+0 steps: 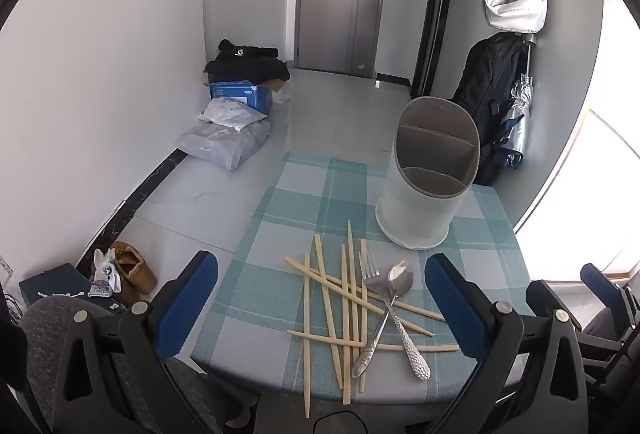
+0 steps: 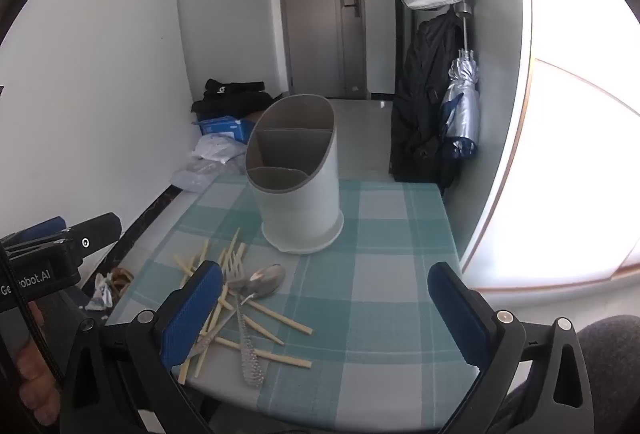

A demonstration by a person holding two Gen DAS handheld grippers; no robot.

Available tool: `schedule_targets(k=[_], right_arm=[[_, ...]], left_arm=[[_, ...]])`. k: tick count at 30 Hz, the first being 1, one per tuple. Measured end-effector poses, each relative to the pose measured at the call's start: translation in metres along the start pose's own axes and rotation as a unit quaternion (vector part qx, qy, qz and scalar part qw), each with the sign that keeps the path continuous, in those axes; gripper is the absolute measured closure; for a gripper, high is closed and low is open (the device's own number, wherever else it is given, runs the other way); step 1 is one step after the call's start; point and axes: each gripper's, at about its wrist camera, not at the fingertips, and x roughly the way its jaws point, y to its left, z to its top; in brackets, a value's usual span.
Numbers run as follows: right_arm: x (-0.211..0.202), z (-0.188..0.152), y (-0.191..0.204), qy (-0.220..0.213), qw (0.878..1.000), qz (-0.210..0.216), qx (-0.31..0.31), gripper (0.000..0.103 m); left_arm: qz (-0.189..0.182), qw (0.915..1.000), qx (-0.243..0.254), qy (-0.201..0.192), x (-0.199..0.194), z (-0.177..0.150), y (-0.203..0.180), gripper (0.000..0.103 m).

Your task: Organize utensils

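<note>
Left wrist view: the left hand-held gripper (image 1: 320, 298) hangs with its blue-padded fingers (image 1: 186, 298) spread wide and holding nothing, above a surface covered by a teal and white checked cloth (image 1: 288, 201). Between the fingers lies a loose pile of pale wooden chopsticks (image 1: 344, 314), with a silver fork (image 1: 370, 282) and a silver spoon (image 1: 400, 280) crossed on top. Beyond them stands a white oval utensil holder with grey divided compartments (image 1: 420, 193), upright. Right wrist view: the right hand-held gripper (image 2: 324, 310) is likewise spread and unladen, over bare cloth right of the pile; the left finger overlaps the chopsticks (image 2: 256, 330). The holder (image 2: 300, 193) stands just behind the spoon (image 2: 266, 280).
</note>
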Motion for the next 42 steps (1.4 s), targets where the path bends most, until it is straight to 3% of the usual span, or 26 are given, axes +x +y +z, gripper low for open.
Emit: schedule_targets(k=[42], right_arm=[[-0.0007, -0.0006, 0.0, -0.002, 1.0, 0.013, 0.003, 0.0]], left_arm=[[-0.001, 1.0, -0.006, 0.007, 0.0032, -0.0027, -0.0023, 0.001]])
